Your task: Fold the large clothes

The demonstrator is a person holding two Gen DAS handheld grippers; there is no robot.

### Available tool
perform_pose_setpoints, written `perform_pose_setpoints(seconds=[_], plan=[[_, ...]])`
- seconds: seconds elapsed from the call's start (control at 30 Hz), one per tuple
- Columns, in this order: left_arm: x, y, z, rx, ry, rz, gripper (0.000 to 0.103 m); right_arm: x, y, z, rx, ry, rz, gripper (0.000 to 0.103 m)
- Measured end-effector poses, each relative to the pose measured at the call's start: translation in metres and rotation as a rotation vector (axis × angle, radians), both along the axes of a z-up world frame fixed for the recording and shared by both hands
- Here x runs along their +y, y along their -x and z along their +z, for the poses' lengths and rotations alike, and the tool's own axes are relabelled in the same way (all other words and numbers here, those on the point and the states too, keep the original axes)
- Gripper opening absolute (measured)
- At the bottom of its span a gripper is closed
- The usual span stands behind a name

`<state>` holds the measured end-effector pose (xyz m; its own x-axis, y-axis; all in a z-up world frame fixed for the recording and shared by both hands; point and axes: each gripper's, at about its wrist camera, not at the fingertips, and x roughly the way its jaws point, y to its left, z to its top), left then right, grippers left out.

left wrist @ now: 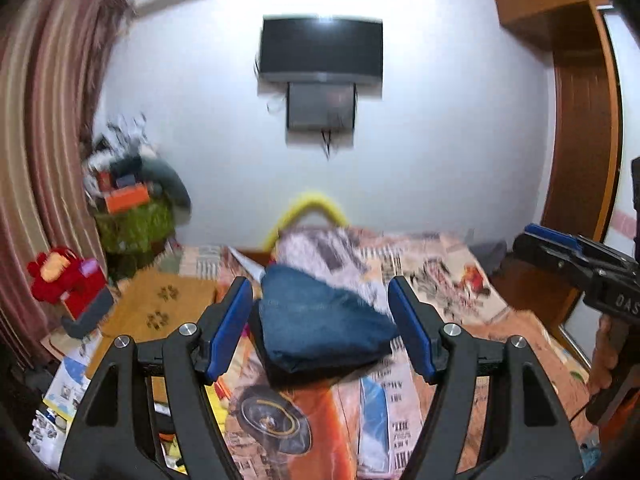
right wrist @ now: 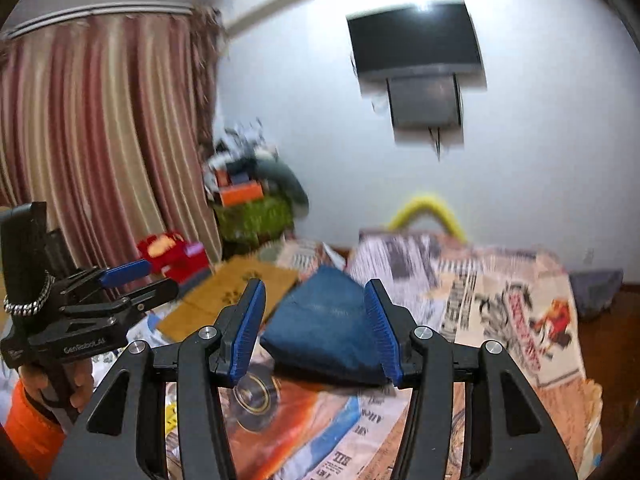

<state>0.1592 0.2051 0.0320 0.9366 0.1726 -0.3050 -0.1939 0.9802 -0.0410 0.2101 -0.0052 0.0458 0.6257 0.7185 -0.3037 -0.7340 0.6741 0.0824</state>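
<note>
Left gripper (left wrist: 320, 328): raised over the bed, pointing slightly down; jaws apart, nothing between the blue pads (left wrist: 230, 328). It also shows at the left edge of the right wrist view, held in a hand (right wrist: 60, 388) with an orange sleeve (right wrist: 30, 428).
Right gripper (right wrist: 316, 330): raised beside the left one, jaws apart and empty; the jeans seen between the pads lie farther off, untouched. In the left wrist view it enters from the right edge.
Bed (left wrist: 440, 280): covered by a printed sheet (right wrist: 500, 300) in orange, white and blue with newsprint patterns.
Jeans (left wrist: 320, 328): folded into a compact blue bundle, lying on the sheet in the middle of the bed, ahead of both grippers.
Mat (left wrist: 160, 304): tan, with dark paw prints, left of the jeans.
Toy (left wrist: 60, 276): red, near the curtain on the left.
Pile (left wrist: 132, 196): boxes and clutter on a green-covered stand in the far left corner.
Yellow arc (left wrist: 308, 204): behind the bed's far end.
Curtain (right wrist: 100, 120): striped pink and cream, left side.
TV (left wrist: 322, 48): dark screen on the white far wall, a smaller panel under it.
Wardrobe (left wrist: 580, 120): wooden, at right.
</note>
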Motion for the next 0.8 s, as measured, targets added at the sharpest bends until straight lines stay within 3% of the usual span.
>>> perform_pose_setpoints(seconds=[0.1, 0.27, 0.43, 0.5, 0.57, 0.67, 0.8], plan=[[-0.020, 0.029, 0.006, -0.086, -0.039, 0.020, 0.069, -0.010, 0.029, 0.008, -0.076, -0.043, -0.010, 0.048], [-0.048, 0.063, 0.003, -0.167, -0.080, 0.029, 0.069, -0.026, 0.057, 0.007, -0.120, -0.093, -0.034, 0.048], [-0.050, 0.078, -0.006, -0.188, -0.011, 0.011, 0.069, -0.030, 0.071, -0.002, -0.150, -0.088, -0.082, 0.050], [-0.049, 0.081, -0.010, -0.185, 0.006, 0.016, 0.069, -0.033, 0.074, -0.003, -0.156, -0.083, -0.107, 0.054], [-0.052, 0.084, -0.012, -0.184, -0.001, 0.025, 0.072, -0.034, 0.075, -0.003, -0.157, -0.085, -0.117, 0.066], [-0.054, 0.086, -0.014, -0.179, 0.009, 0.026, 0.090, -0.037, 0.077, -0.003, -0.154, -0.098, -0.129, 0.085], [-0.058, 0.092, -0.017, -0.187, -0.007, 0.057, 0.098, -0.040, 0.081, -0.005, -0.162, -0.101, -0.162, 0.090]])
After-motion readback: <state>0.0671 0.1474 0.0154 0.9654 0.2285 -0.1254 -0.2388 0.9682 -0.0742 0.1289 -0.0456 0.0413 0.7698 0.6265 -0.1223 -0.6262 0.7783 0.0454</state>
